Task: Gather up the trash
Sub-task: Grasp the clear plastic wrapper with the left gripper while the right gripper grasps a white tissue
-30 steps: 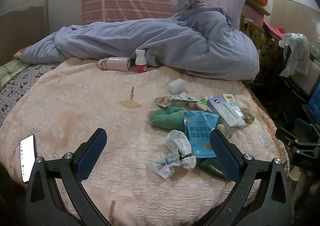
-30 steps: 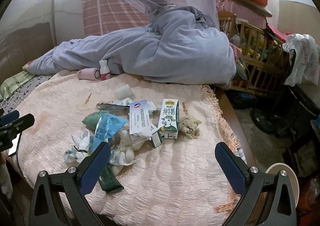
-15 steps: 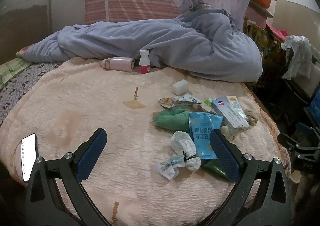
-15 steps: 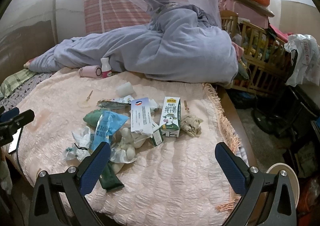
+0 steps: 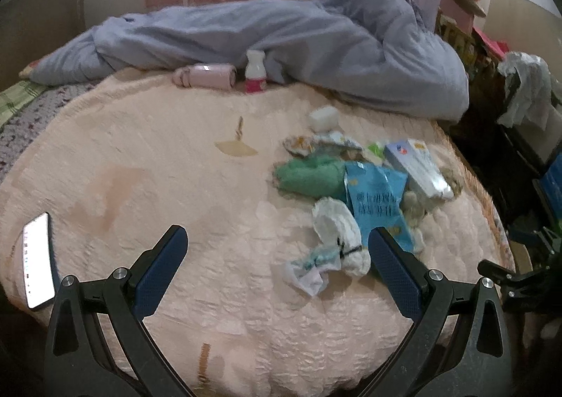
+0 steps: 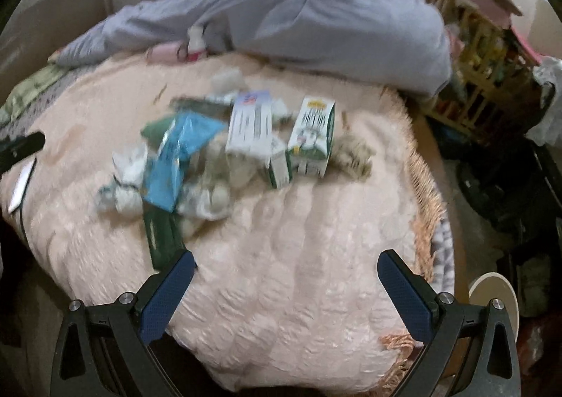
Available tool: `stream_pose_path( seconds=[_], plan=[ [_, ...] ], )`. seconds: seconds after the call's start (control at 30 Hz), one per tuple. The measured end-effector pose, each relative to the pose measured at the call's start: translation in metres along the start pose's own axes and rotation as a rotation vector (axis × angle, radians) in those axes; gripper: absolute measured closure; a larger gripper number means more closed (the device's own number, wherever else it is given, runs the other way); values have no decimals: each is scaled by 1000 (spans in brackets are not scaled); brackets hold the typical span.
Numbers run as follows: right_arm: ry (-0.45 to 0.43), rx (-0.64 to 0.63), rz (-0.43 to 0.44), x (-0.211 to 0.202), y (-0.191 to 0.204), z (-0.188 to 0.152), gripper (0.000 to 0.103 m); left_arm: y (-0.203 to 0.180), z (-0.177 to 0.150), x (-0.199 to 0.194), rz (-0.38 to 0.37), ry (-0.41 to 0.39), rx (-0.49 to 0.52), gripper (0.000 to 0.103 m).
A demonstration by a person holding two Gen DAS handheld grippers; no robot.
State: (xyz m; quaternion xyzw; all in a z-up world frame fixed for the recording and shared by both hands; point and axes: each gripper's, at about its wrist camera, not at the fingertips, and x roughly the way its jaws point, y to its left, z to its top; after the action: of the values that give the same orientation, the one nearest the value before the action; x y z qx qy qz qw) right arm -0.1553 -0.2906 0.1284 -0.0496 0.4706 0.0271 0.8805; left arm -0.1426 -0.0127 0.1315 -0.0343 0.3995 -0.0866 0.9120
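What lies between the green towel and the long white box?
In the left wrist view, the blue snack bag lies between the green towel and the long white box.

Both wrist views low over bed (image 5: 147, 158), facing quilt (image 5: 316, 42) (shared litter pile (image 6: 196, 151)).

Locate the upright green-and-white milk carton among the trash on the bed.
In the right wrist view, the green-and-white milk carton stands on the pink quilted bedspread, right of the white-and-blue box.

Peach quilted bedspread (image 5: 147, 165) (pretty stained) covers the bed, with a trash pile (image 5: 354, 186), phone (image 5: 38, 270), pink bottle (image 5: 207, 75), small white bottle (image 5: 255, 75) and lavender duvet (image 5: 316, 46) on it.
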Motion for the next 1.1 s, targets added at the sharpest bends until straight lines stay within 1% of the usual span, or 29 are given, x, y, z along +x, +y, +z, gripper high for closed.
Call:
stream_pose_path(
  seconds=[0.07,0.1,0.17,0.23,0.3,0.37,0.47,0.6,0.67,0.73,0.8,0.83,0.87,0.9,0.93,0.97,1.0,1.1],
  plan=[
    [29,0,20,8,-3,-5,0,-5,-4,11,-21,30,4,1],
    [25,-1,22,12,-5,-6,0,-7,-5,16,-32,44,3,1],
    [27,31,72,19,-10,-6,0,-11,-8,24,-51,64,-1,1],
    [31,42,77,23,-12,-3,0,-16,-9,34,-71,86,3,1],
    [32,40,63,28,-12,1,0,-21,-10,45,-77,111,22,1],
    [28,40,63,31,-10,4,2,-25,-10,55,-83,140,46,2],
    [20,43,94,33,-6,9,7,-27,-12,64,-102,171,78,10],
    [-7,21,122,30,5,14,9,-23,-20,73,-98,203,133,14],
    [-15,10,126,30,8,15,10,-19,-22,77,-92,216,136,21],
    [-16,5,139,33,12,17,10,-14,-20,84,-91,230,131,25],
    [-16,1,149,35,16,18,10,-15,-18,91,-105,236,142,26],
    [-17,-1,152,35,17,19,11,-16,-17,95,-108,241,152,29],
    [-18,-2,157,36,20,20,12,-19,-17,100,-109,253,167,39],
    [-20,-3,162,36,21,21,12,-20,-18,102,-114,265,171,47],
    [-20,-3,167,36,22,22,14,-20,-19,105,-125,284,167,63],
    [-20,-4,173,36,25,23,17,-18,-19,106,-138,299,153,74],
    [-20,-7,179,36,27,24,18,-16,-19,105,-148,307,144,77],
    [-16,-18,217,36,37,27,27,-8,-20,93,-142,293,147,79]
  ],
)
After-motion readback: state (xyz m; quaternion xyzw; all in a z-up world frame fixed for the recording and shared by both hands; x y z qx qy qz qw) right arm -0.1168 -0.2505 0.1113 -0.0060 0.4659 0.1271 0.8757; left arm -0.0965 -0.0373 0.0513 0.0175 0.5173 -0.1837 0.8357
